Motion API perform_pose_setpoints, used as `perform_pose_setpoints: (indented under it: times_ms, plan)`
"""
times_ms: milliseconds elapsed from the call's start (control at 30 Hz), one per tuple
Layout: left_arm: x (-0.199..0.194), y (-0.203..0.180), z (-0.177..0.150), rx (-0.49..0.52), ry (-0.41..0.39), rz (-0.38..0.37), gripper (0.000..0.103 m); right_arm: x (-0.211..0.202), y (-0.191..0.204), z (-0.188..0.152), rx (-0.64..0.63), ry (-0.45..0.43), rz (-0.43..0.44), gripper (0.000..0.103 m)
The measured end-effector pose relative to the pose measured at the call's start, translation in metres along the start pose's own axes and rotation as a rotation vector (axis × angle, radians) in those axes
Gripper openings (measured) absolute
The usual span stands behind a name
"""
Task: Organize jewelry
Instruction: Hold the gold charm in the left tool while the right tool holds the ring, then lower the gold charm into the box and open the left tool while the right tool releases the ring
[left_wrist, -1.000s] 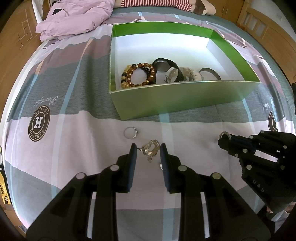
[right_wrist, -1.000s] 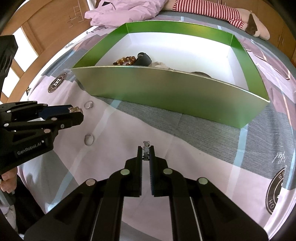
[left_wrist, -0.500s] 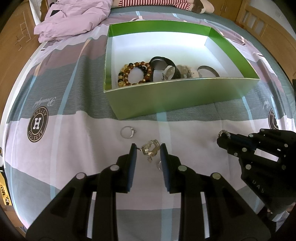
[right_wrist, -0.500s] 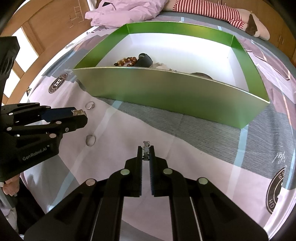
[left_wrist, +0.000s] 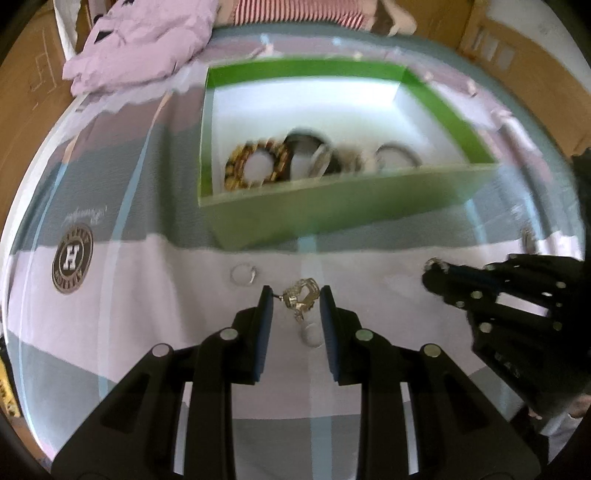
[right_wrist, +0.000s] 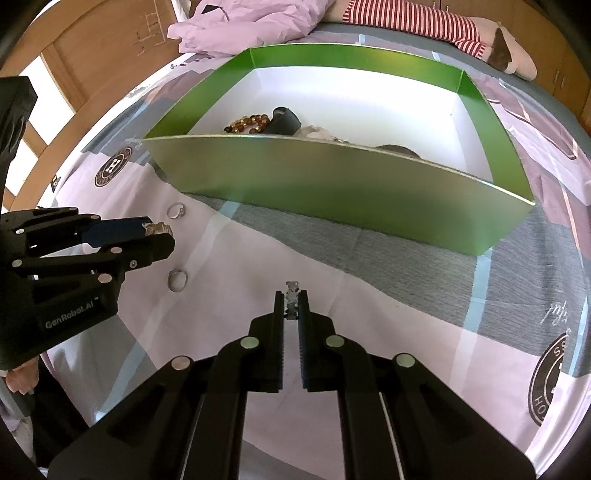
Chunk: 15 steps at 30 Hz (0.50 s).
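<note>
A green box (left_wrist: 332, 218) with a white inside holds a beaded bracelet (left_wrist: 256, 164) and several bangles. My left gripper (left_wrist: 295, 299) is shut on a gold ring cluster (left_wrist: 301, 293), held above the bedspread short of the box; it also shows in the right wrist view (right_wrist: 157, 229). My right gripper (right_wrist: 291, 304) is shut on a small silver jewel (right_wrist: 291, 295) and appears in the left wrist view (left_wrist: 434, 267). Two loose rings lie on the cloth: one (right_wrist: 176, 211) near the box, one (right_wrist: 176, 279) below the left gripper.
The box (right_wrist: 332, 184) stands on a bed with a pink and grey checked spread. A crumpled lilac garment (left_wrist: 136, 44) and a striped soft toy (right_wrist: 424, 22) lie beyond the box. Wooden furniture rims the bed.
My left gripper has risen and moved toward the box with the ring cluster; the view is blurred by motion. My right gripper holds its jewel nearly still.
</note>
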<state>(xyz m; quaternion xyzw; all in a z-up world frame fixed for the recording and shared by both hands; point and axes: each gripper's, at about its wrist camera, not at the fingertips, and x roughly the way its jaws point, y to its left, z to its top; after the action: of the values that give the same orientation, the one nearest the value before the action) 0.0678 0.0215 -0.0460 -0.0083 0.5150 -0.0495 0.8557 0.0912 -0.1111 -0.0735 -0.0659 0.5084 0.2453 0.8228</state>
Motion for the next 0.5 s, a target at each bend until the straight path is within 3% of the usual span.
perform_pose_setpoints:
  times_ms: [233,500]
  plan:
    - [-0.060,0.030,0.016,-0.064,-0.181,-0.176,0.025,-0.053,-0.010,0.016,0.049,-0.154,0.088,0.006]
    - [-0.066,0.055,0.051,-0.153,-0.222,-0.201,0.025,-0.080,-0.023,0.033,0.091,-0.257,0.131,0.006]
